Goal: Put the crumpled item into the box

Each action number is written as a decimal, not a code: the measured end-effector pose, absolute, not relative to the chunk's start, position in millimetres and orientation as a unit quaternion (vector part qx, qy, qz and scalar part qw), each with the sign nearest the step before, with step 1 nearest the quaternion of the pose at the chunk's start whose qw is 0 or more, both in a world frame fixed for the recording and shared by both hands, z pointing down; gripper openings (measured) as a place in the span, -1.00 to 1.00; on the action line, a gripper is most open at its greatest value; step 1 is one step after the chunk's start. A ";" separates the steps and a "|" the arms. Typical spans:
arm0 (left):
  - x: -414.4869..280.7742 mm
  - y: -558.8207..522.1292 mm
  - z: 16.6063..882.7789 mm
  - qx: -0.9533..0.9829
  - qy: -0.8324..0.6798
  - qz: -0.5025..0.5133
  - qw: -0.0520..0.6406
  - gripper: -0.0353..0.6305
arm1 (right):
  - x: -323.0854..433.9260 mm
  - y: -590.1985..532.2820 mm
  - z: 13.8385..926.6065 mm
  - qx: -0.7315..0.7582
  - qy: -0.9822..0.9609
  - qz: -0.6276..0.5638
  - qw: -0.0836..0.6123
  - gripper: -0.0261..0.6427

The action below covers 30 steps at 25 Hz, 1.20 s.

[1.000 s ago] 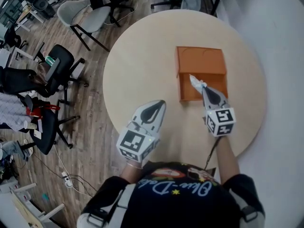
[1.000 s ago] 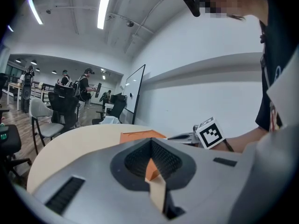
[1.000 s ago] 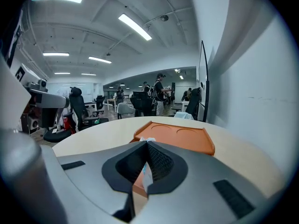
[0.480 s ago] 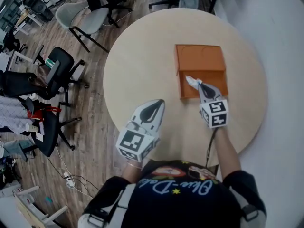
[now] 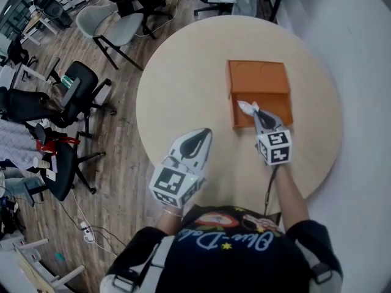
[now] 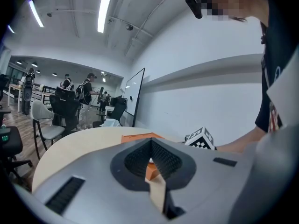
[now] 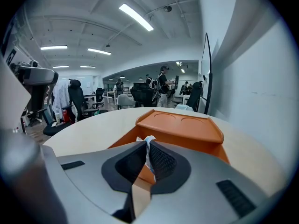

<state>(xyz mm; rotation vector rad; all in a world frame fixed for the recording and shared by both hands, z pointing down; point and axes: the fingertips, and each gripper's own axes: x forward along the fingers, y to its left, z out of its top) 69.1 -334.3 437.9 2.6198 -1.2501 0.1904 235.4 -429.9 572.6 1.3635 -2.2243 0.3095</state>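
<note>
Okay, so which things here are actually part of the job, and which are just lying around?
Part of the job:
- crumpled item, pinched in the right gripper
- orange box, open

Just lying about:
- left gripper, shut, holding nothing
- round table, only the support
- black office chair
- grey chair

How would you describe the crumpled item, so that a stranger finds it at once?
On the round table lies an orange box. Over its near half, the right gripper pinches a small crumpled wad. The wad is white and wrinkled, unlike the smooth orange box and the grey jaws.
</note>
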 end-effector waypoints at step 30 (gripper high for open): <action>84.0 -312.6 409.2 0.905 -0.414 0.058 0.080 -0.92 | 251.1 -337.6 424.5 0.532 -0.839 0.072 0.082 -0.92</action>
